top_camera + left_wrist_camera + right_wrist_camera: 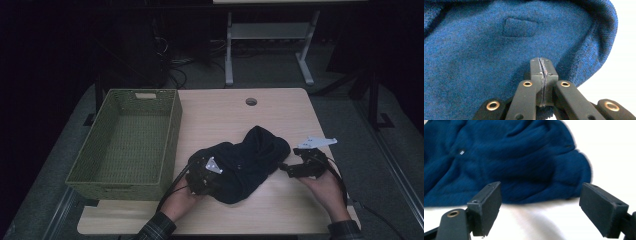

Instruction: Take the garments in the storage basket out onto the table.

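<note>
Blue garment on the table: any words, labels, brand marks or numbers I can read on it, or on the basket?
None can be read.
Garment: a small blank patch of the same blue knit, no lettering on it.
Garment, right gripper view: a tiny pale speck, too small to tell whether it is a tag or print.
Basket: plain green weave, no label seen.

A light wooden table (280, 107) with a small round hole (251, 101) is set on a grey floor (380, 165). A white table frame (270, 37) and tangled cables (172, 62) are seen behind, where the room is kept dark.
</note>
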A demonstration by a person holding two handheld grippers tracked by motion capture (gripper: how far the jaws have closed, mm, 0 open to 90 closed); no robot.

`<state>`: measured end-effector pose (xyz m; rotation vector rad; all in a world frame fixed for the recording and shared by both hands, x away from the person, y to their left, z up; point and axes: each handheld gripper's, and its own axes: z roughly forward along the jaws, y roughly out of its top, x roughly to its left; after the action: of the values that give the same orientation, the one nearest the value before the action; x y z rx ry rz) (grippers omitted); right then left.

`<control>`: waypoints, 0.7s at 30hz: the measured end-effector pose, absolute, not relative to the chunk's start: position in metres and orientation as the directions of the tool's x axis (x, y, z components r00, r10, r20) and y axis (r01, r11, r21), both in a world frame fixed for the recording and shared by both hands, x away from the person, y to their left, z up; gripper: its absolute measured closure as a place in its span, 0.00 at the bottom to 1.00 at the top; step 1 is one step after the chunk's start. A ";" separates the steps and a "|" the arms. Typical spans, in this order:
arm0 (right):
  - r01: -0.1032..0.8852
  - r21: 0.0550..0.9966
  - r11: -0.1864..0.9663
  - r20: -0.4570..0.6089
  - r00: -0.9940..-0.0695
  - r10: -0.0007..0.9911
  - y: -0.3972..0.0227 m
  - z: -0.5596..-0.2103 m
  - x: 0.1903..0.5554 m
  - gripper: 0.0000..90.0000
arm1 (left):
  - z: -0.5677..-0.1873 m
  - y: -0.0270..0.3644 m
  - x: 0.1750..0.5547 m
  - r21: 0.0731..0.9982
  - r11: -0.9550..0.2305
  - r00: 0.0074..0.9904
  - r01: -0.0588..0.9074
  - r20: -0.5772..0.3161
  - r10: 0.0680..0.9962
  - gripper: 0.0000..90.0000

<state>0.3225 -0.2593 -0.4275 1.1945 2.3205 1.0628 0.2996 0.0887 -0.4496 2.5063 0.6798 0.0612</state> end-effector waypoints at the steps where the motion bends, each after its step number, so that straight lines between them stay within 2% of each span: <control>1: 0.561 0.741 0.369 0.050 -0.593 0.804 -0.260 -0.426 0.325 0.20 | -0.450 0.089 0.299 0.512 -0.728 0.872 0.456 -0.092 0.481 0.99; 10: 0.569 0.741 0.356 0.049 -0.575 0.817 -0.264 -0.412 0.361 0.20 | -0.450 0.088 0.299 0.519 -0.729 0.878 0.446 -0.094 0.470 0.96; 21: 0.590 0.740 0.322 0.085 -0.557 0.826 -0.262 -0.416 0.401 0.27 | -0.450 0.089 0.300 0.524 -0.718 0.873 0.458 -0.110 0.476 0.96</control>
<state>0.4009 -0.2620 -0.4156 1.2704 2.2841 1.0790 0.2999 0.0890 -0.4504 2.4869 0.6759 0.0432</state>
